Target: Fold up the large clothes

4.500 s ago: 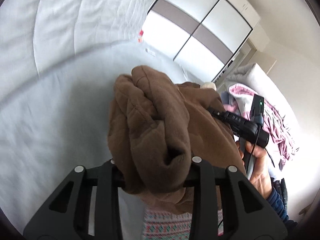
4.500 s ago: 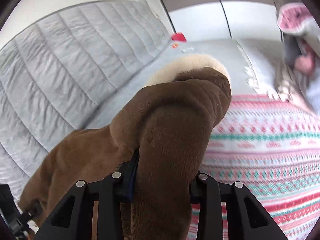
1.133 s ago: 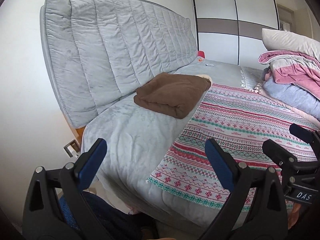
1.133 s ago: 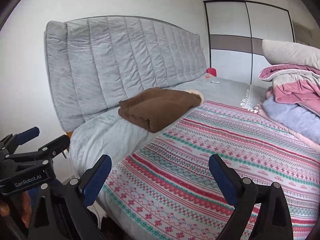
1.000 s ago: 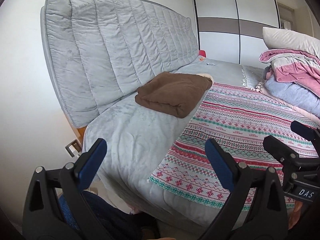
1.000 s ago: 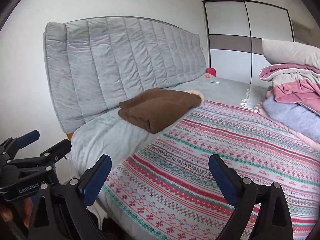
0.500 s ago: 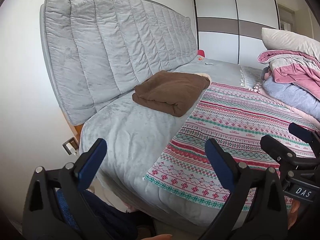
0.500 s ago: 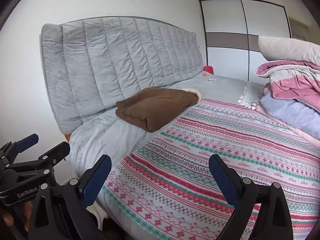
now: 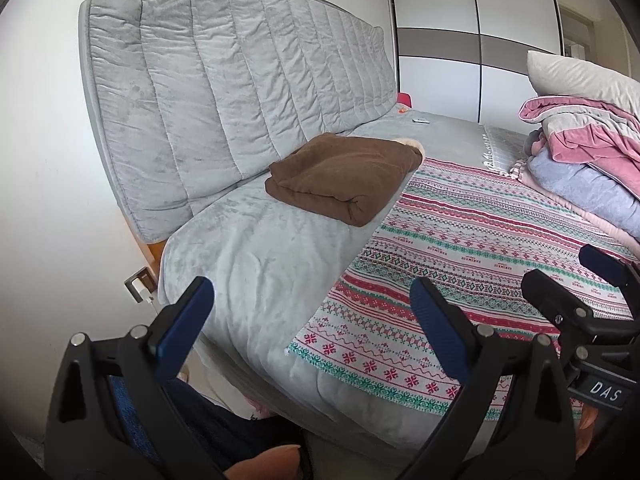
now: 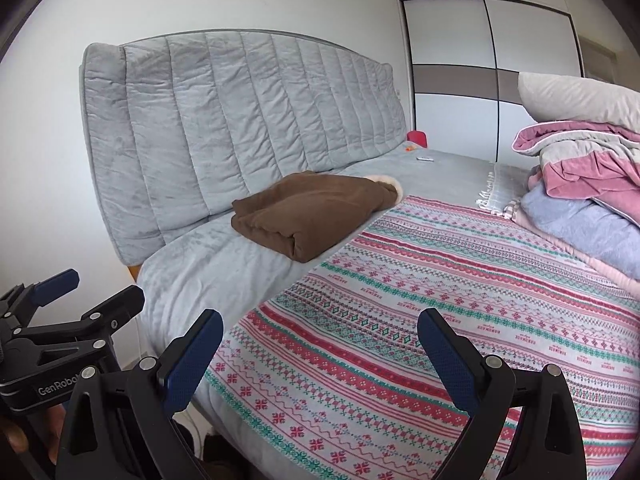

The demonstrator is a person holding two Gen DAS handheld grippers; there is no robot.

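Note:
A folded brown garment (image 9: pixel 344 174) with a cream fleece edge lies on the grey bed sheet (image 9: pixel 256 264) near the padded headboard; it also shows in the right wrist view (image 10: pixel 312 208). My left gripper (image 9: pixel 312 300) is open and empty, held back from the bed's near edge. My right gripper (image 10: pixel 320 336) is open and empty above the patterned blanket's near edge. Each gripper shows in the other's view: the right one at the right edge (image 9: pixel 572 280), the left one at the left edge (image 10: pixel 86 286).
A red, green and white patterned blanket (image 9: pixel 480 248) covers the bed's right half. A pile of pink and lavender bedding with a pillow (image 10: pixel 580 184) sits at the right. A grey headboard (image 9: pixel 240 80) and a white wardrobe (image 9: pixel 472 40) stand behind. A small red object (image 10: pixel 418 138) sits far back.
4.5 s ago both grippers were shut on the brown garment; now it lies folded on the bed and both are open and drawn back. Over the last second the views only drifted slightly.

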